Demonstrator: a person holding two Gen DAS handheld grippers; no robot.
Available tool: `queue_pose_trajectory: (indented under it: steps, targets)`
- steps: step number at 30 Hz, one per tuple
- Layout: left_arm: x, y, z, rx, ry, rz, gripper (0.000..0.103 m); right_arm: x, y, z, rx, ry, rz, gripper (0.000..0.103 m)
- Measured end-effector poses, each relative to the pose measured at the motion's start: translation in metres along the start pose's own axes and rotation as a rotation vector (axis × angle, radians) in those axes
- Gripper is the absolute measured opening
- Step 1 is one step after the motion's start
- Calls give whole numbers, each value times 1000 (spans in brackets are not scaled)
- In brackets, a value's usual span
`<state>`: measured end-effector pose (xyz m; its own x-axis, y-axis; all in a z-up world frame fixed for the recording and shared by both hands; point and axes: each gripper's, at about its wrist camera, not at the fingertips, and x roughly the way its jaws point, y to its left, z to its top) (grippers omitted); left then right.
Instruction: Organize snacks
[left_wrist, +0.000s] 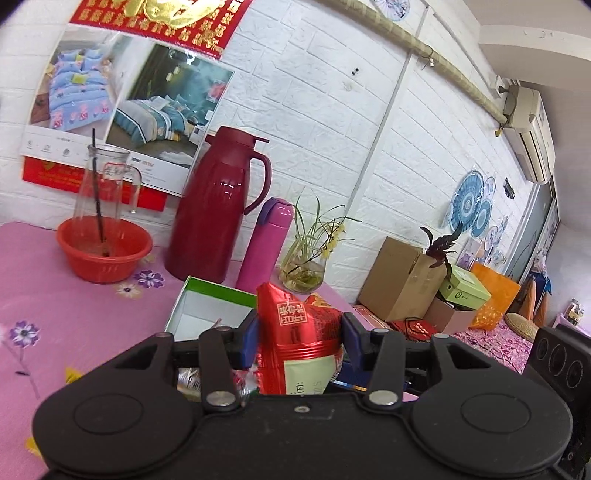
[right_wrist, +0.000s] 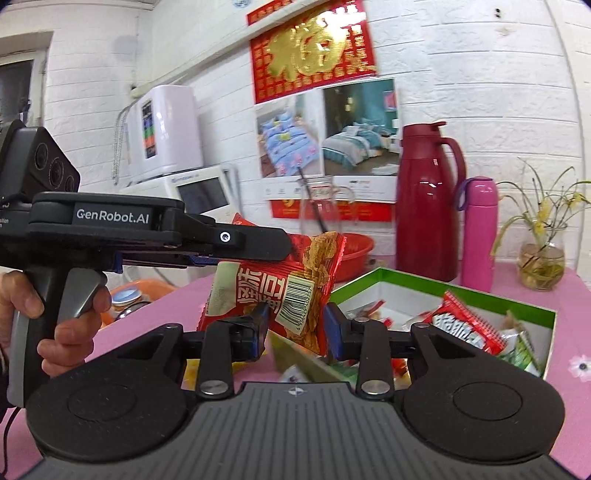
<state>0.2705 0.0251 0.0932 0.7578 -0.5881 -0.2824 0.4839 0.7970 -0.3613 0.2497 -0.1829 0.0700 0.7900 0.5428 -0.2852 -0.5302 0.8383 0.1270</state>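
Observation:
A red snack packet (left_wrist: 291, 354) with a pale green panel is pinched between the blue pads of my left gripper (left_wrist: 300, 325), which is shut on it. In the right wrist view the same-looking red packet (right_wrist: 255, 288), with a barcode sticker, hangs under the left gripper (right_wrist: 284, 245). Its lower corner fills the gap between the pads of my right gripper (right_wrist: 297, 325), and they press on it. Behind stands an open white box with a green rim (right_wrist: 406, 275) (left_wrist: 218, 290). It holds several red and green snack packets (right_wrist: 465, 325).
On the pink flowered cloth stand a dark red thermos jug (left_wrist: 218, 206), a pink bottle (left_wrist: 266, 243), a glass vase with a plant (left_wrist: 306, 273) and a red basin (left_wrist: 103, 254) with a glass jar in it. Cardboard boxes (left_wrist: 402, 280) are at the right. A hand (right_wrist: 62, 317) grips the left handle.

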Motion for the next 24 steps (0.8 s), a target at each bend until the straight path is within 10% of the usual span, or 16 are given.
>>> queue_pose_trajectory:
  steps: [11,15,20,24]
  targets:
    - [88,45,9,-65,41,4,26,61,-41,-4,-51,59,-107,46]
    - [100,54,0,-48,49,110,96,72,-39,-17,-123,98,-141,53]
    - [92,57,-2,-19,47,151,103,65,-36,-18,-125,73,-149,91]
    - [78,50,-5,6,23,198,103,50,-33,-14,-88,45,-134,99]
